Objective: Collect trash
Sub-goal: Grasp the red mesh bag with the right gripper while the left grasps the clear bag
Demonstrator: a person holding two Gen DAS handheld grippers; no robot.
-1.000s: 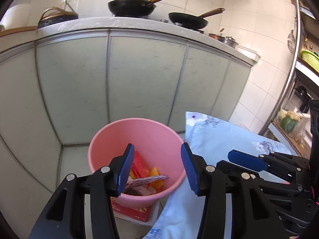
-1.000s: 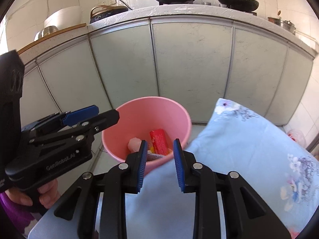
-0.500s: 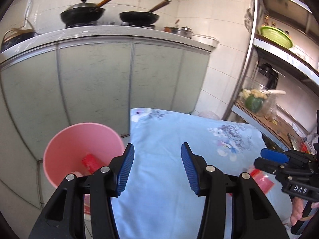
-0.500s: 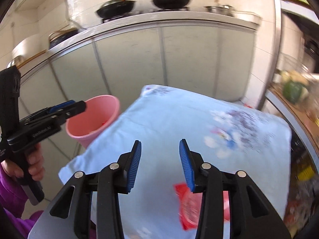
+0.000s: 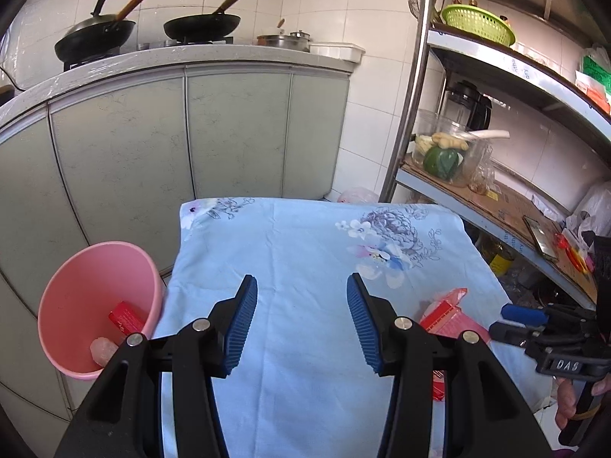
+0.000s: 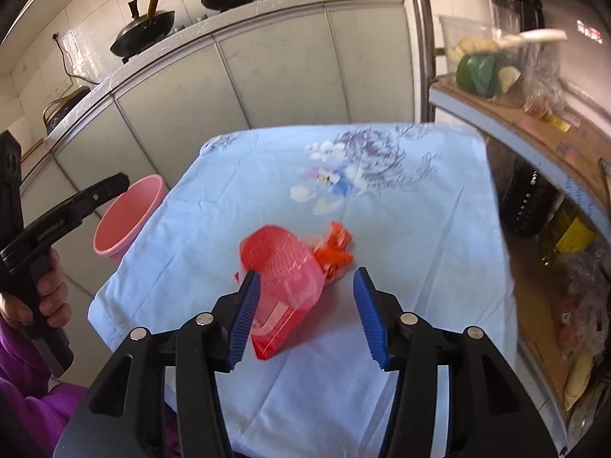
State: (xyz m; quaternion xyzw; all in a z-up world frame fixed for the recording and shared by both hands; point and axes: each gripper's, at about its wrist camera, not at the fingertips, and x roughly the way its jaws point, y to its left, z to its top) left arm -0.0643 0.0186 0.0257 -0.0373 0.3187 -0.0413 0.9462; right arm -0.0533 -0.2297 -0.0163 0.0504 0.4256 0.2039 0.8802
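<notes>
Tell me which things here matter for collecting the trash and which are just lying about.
For the job:
red plastic wrapper on the blue floral cloth
pink bin holding earlier trash
right gripper, open near the wrapper
left gripper, open and empty

Just lying about:
woks on the counter
green basket
blender

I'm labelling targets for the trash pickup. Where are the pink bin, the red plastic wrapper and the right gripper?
pink bin [image 5: 76, 267]: left wrist view, bare inner wall.
red plastic wrapper [image 6: 284, 271]: right wrist view, middle of the crinkled film.
right gripper [image 6: 305, 316]: right wrist view, midway between its open blue fingertips.
</notes>
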